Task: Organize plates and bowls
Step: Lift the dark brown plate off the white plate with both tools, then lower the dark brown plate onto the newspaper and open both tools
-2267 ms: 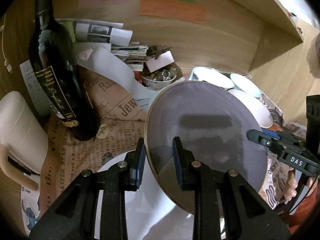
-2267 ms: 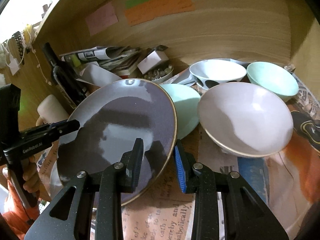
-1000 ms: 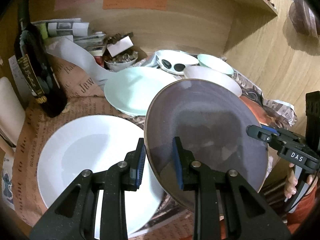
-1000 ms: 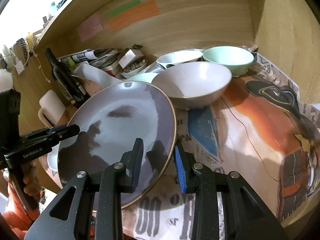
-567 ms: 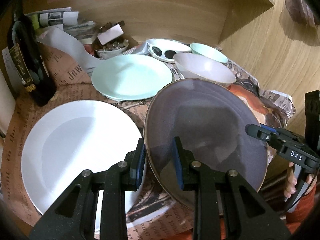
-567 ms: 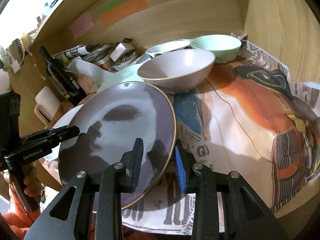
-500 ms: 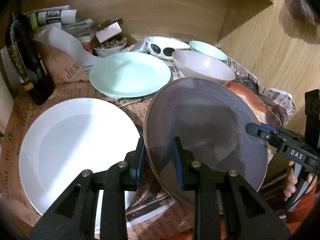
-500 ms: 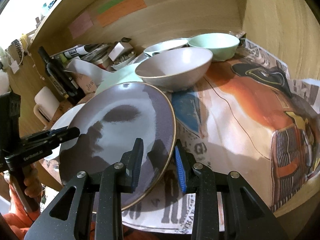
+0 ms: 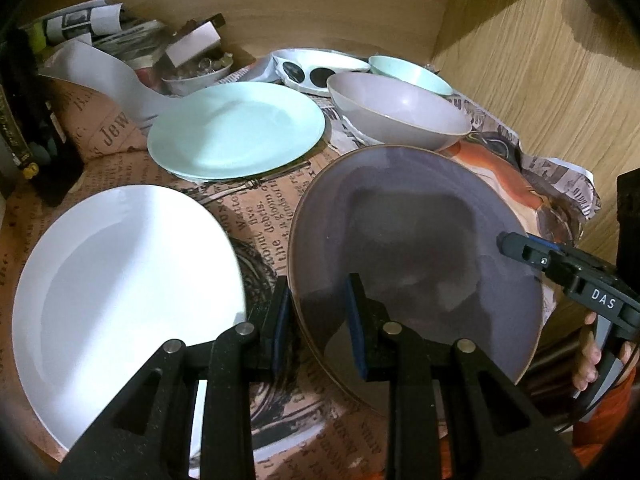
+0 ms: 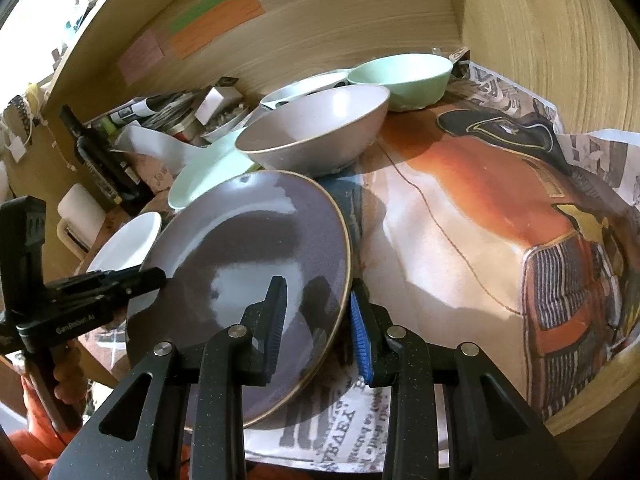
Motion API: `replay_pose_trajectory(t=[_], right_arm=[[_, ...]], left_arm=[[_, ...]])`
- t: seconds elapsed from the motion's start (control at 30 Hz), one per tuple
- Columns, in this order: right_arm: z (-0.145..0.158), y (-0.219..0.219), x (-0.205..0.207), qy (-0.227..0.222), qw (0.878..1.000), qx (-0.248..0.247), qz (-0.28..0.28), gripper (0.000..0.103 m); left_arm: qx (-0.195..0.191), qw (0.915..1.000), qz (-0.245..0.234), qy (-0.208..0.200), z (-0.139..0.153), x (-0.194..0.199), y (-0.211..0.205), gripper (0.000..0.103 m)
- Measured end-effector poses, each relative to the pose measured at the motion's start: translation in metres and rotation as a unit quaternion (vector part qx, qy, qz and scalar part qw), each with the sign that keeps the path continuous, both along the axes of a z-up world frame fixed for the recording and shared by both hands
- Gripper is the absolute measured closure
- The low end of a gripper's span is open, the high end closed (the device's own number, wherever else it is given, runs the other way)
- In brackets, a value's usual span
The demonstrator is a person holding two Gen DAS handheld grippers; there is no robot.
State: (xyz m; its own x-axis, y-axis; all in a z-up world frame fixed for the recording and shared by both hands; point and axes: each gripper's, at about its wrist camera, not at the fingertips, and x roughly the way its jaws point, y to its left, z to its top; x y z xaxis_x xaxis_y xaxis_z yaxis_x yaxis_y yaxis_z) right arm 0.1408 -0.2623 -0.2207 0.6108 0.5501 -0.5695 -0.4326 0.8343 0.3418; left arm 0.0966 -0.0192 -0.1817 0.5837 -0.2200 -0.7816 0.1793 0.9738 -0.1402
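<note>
Both grippers clamp the round grey-purple ceramic plate (image 9: pixel 416 240) at once: the left gripper (image 9: pixel 318 320) pinches its left rim between narrow fingers, the right gripper (image 10: pixel 318 320) grips the opposite rim. The plate hangs tilted just above the newspaper-covered tabletop (image 10: pixel 460 240), beside the large white plate (image 9: pixel 120 280), with the mint-green plate (image 9: pixel 236 128) and the pale pinkish-grey bowl (image 9: pixel 400 112) behind.

On the table (image 10: pixel 460 216) the newspaper patch at the right is free, while the white plate (image 9: pixel 120 280), the mint plate (image 9: pixel 236 132) and the pink bowl (image 10: pixel 316 132) block the left and back.
</note>
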Motion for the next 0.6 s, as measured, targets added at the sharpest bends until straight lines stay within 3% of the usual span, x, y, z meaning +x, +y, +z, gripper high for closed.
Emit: replay_pose_trajectory(t=[0.6], right_arm=[[-0.0027,0.0058,0.0073,-0.011,1.000,-0.024,0.000,0.073]], left_arm=[[-0.003,1.0000,-0.001,0.002,-0.0028,0.0073,0.0022,0.076]])
